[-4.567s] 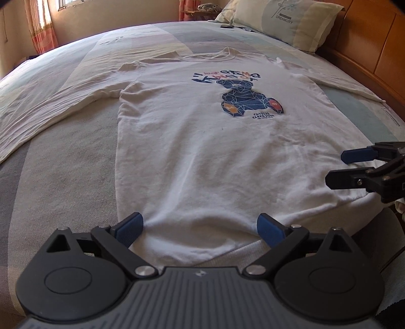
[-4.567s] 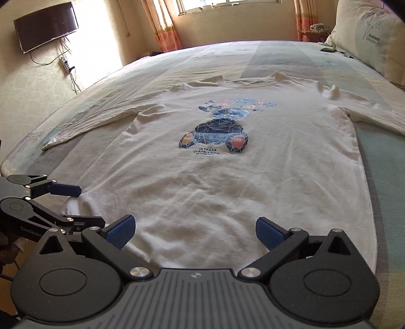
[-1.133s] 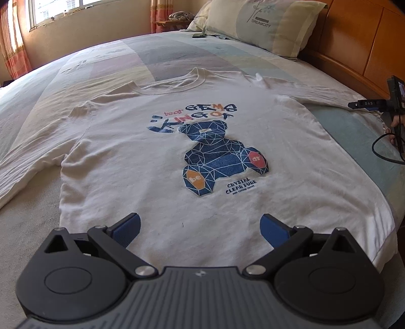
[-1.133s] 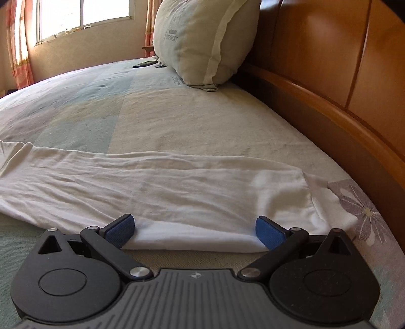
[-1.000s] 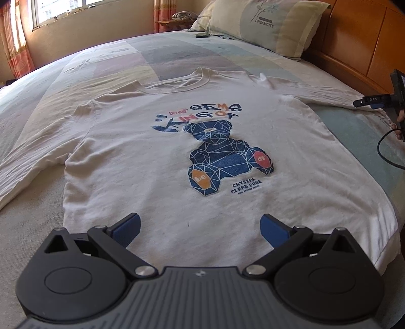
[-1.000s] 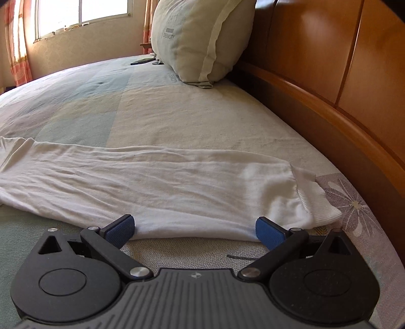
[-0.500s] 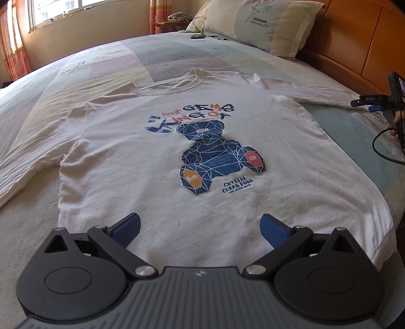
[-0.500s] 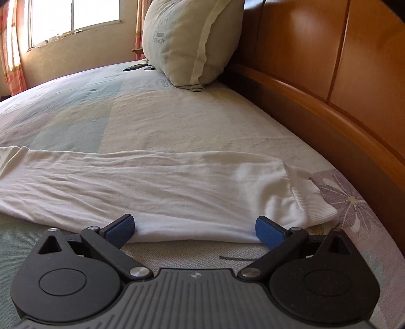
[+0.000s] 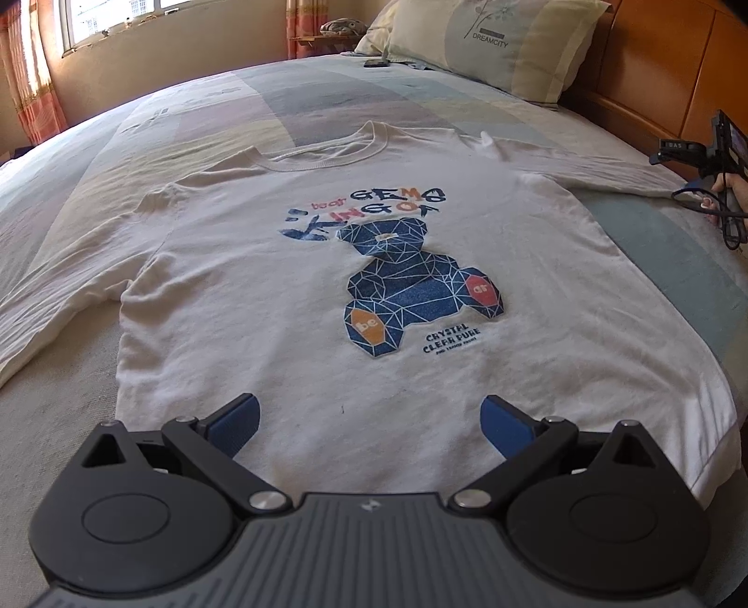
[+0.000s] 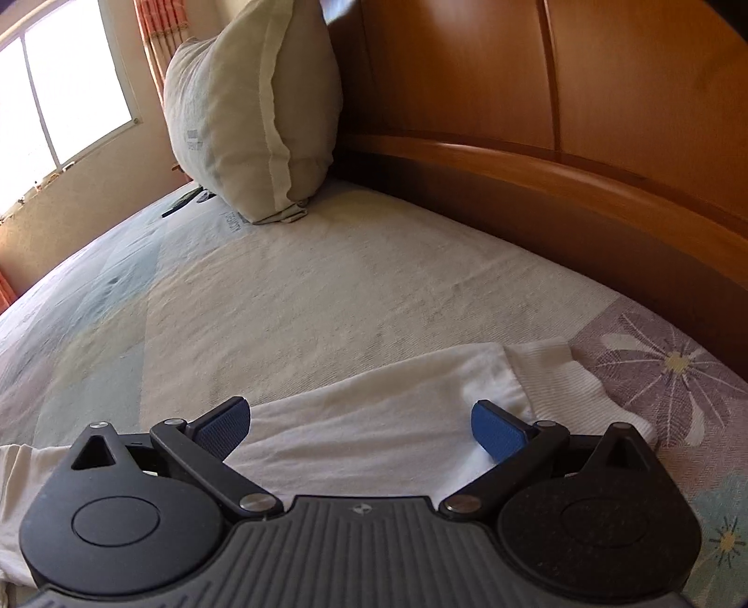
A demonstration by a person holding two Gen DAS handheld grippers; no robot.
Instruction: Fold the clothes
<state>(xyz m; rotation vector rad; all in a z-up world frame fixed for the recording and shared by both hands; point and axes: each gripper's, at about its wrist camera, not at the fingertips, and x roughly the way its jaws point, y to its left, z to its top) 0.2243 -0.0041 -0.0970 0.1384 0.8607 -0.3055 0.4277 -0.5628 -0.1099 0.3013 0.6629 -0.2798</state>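
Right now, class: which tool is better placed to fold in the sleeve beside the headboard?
Right tool: open, it straddles that sleeve near the cuff. Left tool faces the shirt's hem.

Sunlit bedroom: patchwork bedspread [image 9: 327,93], pillow [image 10: 243,112], wooden headboard [image 10: 561,93] (glossy), curtained window [image 9: 117,18].

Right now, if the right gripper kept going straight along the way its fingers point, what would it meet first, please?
Most likely the white sleeve: the open right gripper already straddles it near the cuff. Beyond lies bare bedspread, then the wooden headboard. Its height above the cloth is unclear.
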